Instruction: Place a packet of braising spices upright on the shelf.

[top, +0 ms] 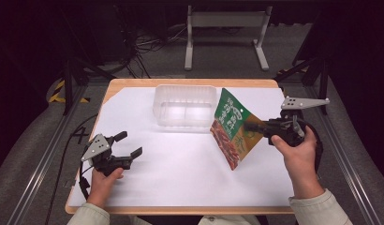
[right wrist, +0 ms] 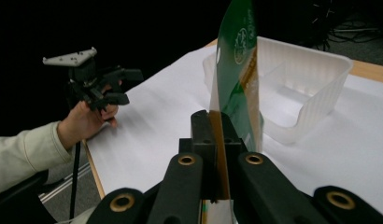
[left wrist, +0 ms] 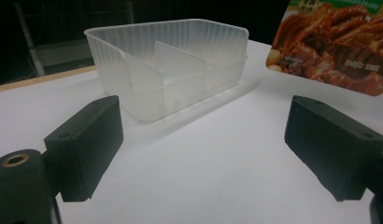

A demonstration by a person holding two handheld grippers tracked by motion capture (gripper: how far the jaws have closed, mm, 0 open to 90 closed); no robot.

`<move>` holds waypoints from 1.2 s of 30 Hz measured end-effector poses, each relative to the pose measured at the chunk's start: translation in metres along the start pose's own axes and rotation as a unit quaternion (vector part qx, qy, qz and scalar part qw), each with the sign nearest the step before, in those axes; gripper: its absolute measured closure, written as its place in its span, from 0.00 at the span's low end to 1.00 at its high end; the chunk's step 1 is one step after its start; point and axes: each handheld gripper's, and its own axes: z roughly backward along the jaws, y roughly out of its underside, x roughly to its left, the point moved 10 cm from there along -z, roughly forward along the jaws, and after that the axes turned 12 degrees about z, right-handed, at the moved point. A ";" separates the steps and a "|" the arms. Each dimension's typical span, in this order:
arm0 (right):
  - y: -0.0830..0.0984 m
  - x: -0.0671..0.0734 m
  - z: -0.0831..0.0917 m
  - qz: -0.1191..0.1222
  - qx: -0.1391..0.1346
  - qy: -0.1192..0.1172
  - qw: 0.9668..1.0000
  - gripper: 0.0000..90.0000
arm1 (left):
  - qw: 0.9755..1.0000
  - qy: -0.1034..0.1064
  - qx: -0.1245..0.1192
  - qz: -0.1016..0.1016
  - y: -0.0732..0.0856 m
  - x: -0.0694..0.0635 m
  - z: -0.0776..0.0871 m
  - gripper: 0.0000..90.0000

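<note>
Behind the snack pouch (top: 233,130), an empty divided tub (top: 185,106)

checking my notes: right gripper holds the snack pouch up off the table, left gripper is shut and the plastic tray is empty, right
Not quite: the left gripper is open, its jaws standing wide apart in the left gripper view. The right gripper does hold the snack pouch up, and the plastic tray is empty.

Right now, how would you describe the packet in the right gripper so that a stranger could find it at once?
Start from the white sheet that covers the wooden table, then look to the clear plastic tray near its far edge. Just right of the tray, the snack packet hangs tilted above the sheet, pinched in the jaws of the right gripper. It is the one colourful thing: green, with a picture of brown food.
</note>
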 end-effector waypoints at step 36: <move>-0.086 -0.053 -0.024 0.031 -0.069 0.016 0.997 1.00 | 1.000 -0.005 -0.009 0.003 -0.002 0.003 0.003 0.14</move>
